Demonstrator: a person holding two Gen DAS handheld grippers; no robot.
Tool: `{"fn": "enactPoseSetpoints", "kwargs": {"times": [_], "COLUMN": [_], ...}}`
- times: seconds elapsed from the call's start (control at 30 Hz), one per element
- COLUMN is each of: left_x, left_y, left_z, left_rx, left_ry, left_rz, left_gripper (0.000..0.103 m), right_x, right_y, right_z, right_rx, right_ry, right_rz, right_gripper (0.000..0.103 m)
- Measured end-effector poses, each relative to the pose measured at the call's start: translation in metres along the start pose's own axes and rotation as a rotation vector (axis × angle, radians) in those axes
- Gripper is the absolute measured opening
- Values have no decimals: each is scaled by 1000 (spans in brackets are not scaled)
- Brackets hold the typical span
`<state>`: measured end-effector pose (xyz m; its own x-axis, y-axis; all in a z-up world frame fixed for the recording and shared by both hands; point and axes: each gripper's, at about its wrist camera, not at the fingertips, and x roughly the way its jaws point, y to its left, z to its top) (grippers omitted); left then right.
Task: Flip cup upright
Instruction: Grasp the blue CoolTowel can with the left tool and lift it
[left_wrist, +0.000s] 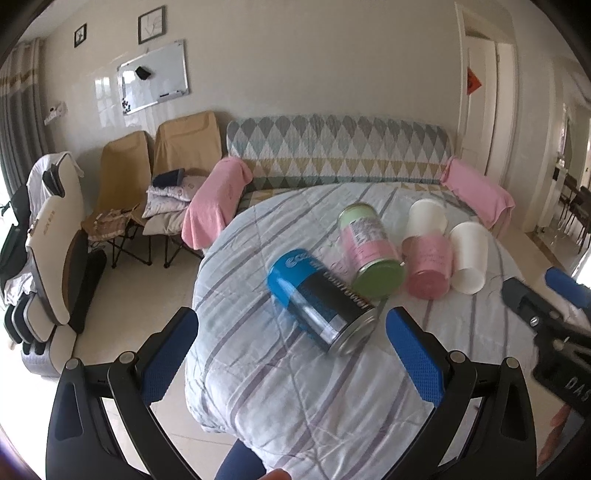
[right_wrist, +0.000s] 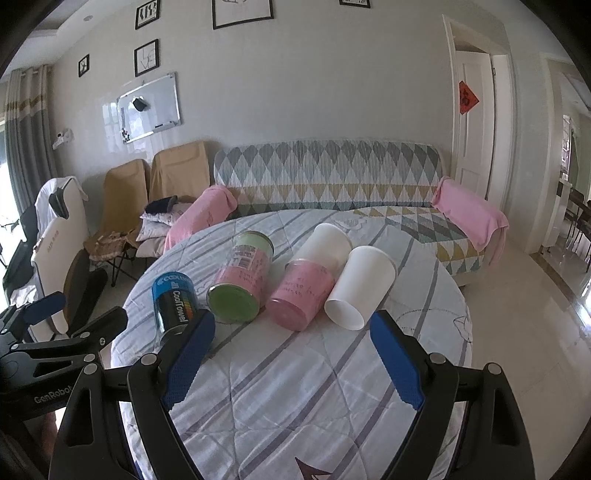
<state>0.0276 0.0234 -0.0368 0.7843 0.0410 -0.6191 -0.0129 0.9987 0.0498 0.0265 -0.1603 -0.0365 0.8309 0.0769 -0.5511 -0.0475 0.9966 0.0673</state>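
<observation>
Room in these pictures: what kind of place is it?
Most likely a home living room: a sofa under a patterned cover, folding chairs by the wall, and framed pictures above a whiteboard.

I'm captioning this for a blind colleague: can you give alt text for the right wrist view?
Four containers lie on their sides on a striped quilt: blue can, green-lidded can, pink cup, white cup. The right gripper hangs before them, jaws open; a patterned sofa stands behind.
</observation>
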Motion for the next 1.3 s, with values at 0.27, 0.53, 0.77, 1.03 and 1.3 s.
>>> {"fn": "enactPoseSetpoints", "kwargs": {"times": [0.27, 0.53, 0.77, 1.03, 1.3], "left_x": [22, 68, 118, 148, 166], "left_y": [16, 21, 20, 11, 17], "left_z": [3, 17, 23, 31, 29], "left_rx": [-63, -220, -339, -353, -429], "left_ry": [108, 310, 448, 494, 538], "left_rz": [-49, -112, -98, -106, -153], "left_gripper": [103, 103, 103, 103, 102], "right_x": [11, 22, 36, 68, 83], "right_y": [2, 4, 11, 28, 35], "right_z": [0, -3, 0, -10, -21], "right_rx": [-14, -43, -110, -235, -274], "right_ry": [29, 53, 57, 97, 131], "right_rz": [5, 24, 57, 114, 178], "right_gripper": [87, 87, 87, 87, 87]}}
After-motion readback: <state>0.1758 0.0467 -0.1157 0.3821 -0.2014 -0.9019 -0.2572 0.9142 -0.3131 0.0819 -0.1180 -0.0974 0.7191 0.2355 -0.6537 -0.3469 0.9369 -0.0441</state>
